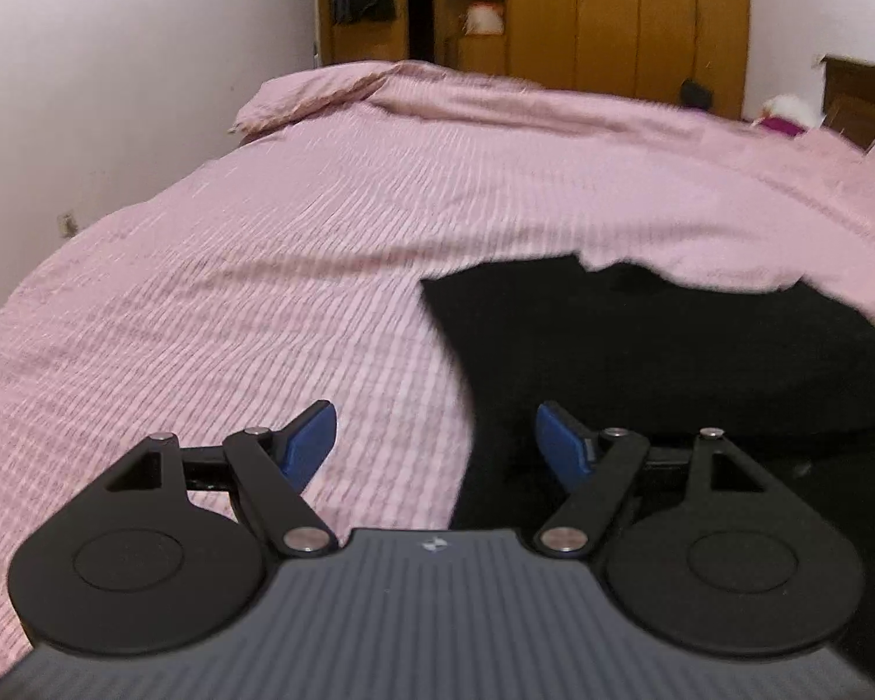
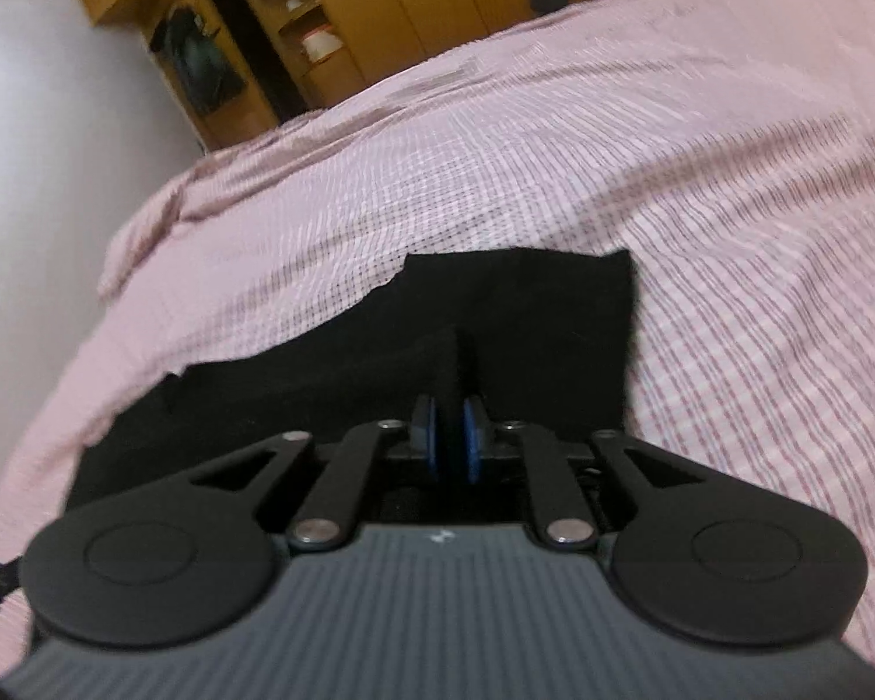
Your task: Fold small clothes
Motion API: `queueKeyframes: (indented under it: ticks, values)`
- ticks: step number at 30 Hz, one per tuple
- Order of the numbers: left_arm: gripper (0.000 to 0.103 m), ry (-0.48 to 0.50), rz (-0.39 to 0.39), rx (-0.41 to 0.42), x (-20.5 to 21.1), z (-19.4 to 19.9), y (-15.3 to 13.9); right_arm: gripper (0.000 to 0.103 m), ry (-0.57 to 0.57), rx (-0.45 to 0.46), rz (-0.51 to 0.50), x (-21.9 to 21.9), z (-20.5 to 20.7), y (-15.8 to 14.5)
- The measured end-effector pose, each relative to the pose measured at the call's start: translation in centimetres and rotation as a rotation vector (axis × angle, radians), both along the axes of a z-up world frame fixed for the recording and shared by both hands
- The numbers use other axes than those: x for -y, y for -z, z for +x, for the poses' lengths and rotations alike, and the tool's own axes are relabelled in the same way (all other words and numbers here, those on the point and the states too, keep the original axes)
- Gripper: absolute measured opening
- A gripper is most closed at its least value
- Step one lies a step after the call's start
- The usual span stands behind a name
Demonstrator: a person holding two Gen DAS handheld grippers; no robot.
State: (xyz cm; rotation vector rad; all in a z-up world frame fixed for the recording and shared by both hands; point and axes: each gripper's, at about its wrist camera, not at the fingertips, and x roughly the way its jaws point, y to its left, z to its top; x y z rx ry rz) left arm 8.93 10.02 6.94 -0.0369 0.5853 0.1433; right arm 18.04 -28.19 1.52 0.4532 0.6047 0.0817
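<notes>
Left gripper (image 1: 434,443) and right gripper (image 2: 452,446), each with a grey ribbed housing bearing a small white logo, two round black discs at the sides, black linkage bars with silver pivot screws, blue finger pads (image 1: 563,443)

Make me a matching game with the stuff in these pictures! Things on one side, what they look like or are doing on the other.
Things:
1. left gripper
2. right gripper
3. bedsheet
4. wardrobe

Descriptions:
A. pink with stripes
B. wooden, against the far wall
C. open, holding nothing
D. pinching the black garment

Pairs: 1-C, 2-D, 3-A, 4-B
</notes>
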Motion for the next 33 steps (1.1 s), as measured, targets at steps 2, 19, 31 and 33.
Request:
queueKeyframes:
  ticks: [2, 19, 31, 33]
  values:
    - [0.080, 0.017, -0.008, 0.002, 0.5, 1.0, -0.1, 0.014, -0.015, -0.029, 0.052, 0.5, -0.2, 0.3]
    - [0.084, 0.025, 0.101, -0.083, 2.9, 8.0, 4.8, 0.003, -0.048, -0.031, -0.267, -1.4, 0.9, 2.5]
    - [0.084, 0.043, 0.077, -0.082, 1.0, 1.3, 1.1, 0.013, -0.053, -0.020, -0.140, -0.4, -4.7, -0.6]
    - [0.084, 0.063, 0.086, -0.082, 1.0, -0.3, 0.5, 0.013, -0.063, -0.027, -0.139, -0.3, -6.3, -0.9]
